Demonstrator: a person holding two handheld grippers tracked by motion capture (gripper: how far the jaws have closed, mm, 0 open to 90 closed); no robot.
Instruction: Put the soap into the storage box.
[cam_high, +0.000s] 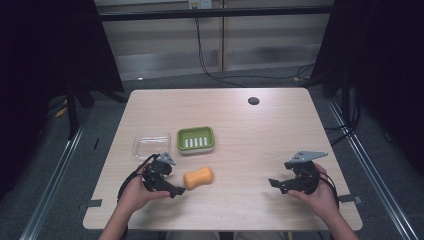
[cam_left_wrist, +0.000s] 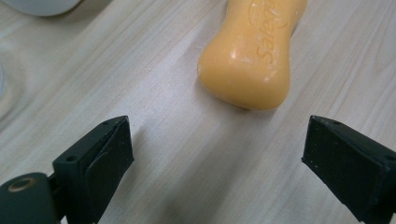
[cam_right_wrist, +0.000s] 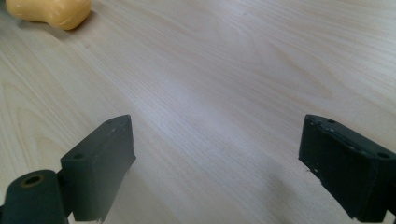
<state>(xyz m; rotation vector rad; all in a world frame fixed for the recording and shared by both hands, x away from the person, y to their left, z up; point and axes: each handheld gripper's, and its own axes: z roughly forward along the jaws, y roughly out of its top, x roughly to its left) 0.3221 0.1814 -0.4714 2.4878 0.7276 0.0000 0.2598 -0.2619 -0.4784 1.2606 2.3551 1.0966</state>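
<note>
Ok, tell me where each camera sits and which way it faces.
High view: above the person's side, looking forward and down on the table; both forearms, left gripper, right gripper.
Left gripper view: rides the left gripper, facing the orange soap bar; open jaws.
Right gripper view: rides the right gripper, facing bare tabletop; open jaws.
Shared by all: the soap bar.

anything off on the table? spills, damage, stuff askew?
Nothing spilled or broken. The orange soap bar lies bare on the table, slightly askew, not in the green soap dish; the clear lid sits off beside the dish. The left gripper is open just short of the soap.
</note>
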